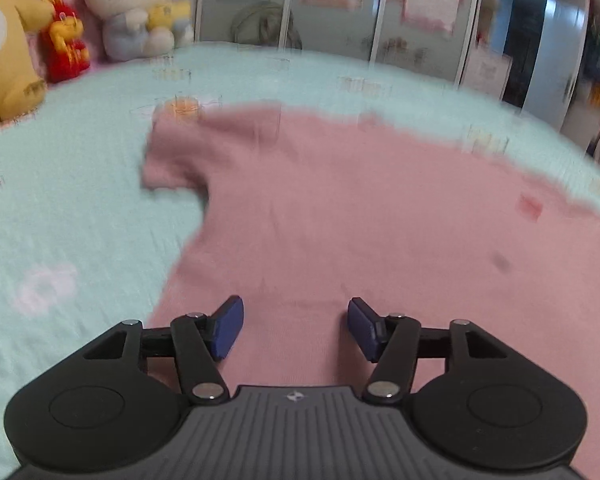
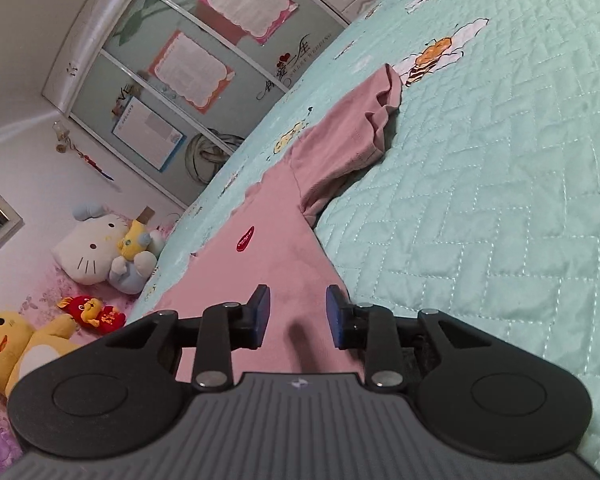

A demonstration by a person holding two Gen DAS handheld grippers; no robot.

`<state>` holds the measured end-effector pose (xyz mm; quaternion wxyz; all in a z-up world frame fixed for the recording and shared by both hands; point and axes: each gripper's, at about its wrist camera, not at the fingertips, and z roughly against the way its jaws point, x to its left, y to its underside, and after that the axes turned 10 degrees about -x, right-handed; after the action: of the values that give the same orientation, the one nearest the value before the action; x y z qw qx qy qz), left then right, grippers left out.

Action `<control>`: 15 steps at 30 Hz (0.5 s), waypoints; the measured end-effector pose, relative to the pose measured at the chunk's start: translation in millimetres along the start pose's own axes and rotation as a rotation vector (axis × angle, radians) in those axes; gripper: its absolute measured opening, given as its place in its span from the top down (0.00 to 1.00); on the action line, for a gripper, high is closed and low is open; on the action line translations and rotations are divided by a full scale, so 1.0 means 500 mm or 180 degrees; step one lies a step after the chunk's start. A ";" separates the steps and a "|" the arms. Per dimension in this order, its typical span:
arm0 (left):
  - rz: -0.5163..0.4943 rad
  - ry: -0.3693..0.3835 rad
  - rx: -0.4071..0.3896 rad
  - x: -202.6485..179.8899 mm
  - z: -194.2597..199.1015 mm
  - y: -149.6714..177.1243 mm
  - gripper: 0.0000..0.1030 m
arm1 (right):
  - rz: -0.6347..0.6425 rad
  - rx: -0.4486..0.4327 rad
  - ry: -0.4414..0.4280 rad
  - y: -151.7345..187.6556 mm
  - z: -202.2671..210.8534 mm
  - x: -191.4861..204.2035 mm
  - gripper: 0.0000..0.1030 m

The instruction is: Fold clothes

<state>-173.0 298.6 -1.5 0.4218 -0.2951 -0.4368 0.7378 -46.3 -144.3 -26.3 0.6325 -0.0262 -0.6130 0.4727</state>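
Shirt: one pink short-sleeved shirt (image 1: 340,220) lies spread flat on the mint quilted bedcover (image 1: 60,208), body unfolded; in the left wrist view one sleeve reaches out to the far left; in the right wrist view the other sleeve (image 2: 352,136) lies rumpled at the far right, with a small red label on the chest.
Progress: no fold shows in either view, so the shirt lies open and all folding of sleeves and body is left, as far as can be judged; no folded pile is in sight.
Left gripper (image 1: 295,328): claw spread wide, pinching nothing, over the near part of the shirt; this view is blurred.
Right gripper (image 2: 298,316): claw spread, pinching nothing, above the shirt's near right edge.
Count: one shirt; two sleeves; two grippers; three plush toys (image 2: 104,248) plus one small red doll at the far left.
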 end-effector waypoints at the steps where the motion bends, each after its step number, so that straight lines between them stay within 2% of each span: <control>1: -0.0031 -0.0024 0.0025 -0.004 -0.003 0.001 0.37 | 0.0002 -0.0003 -0.0009 0.000 0.000 -0.001 0.70; 4: 0.0130 0.0023 0.0071 0.014 0.005 -0.004 0.37 | 0.0044 -0.0008 -0.0001 0.001 0.000 0.002 0.70; 6: 0.0391 0.0053 0.0087 0.035 0.026 -0.012 0.39 | 0.0104 -0.0014 0.0024 0.005 -0.002 0.007 0.70; 8: 0.0685 0.0083 0.0024 0.059 0.058 -0.018 0.38 | 0.0170 -0.0020 0.0048 0.008 -0.003 0.012 0.69; 11: 0.0940 0.0031 -0.0192 0.085 0.105 -0.027 0.39 | 0.0256 -0.0025 0.0081 0.012 -0.005 0.019 0.69; 15: 0.1172 0.0064 -0.0127 0.124 0.099 -0.025 0.38 | 0.0313 -0.0026 0.0119 0.014 -0.005 0.024 0.70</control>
<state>-237.5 337.0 27.5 0.2780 -0.3857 -0.3857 0.7907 -50.9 -131.5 -22.1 0.6197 -0.0678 -0.6010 0.5001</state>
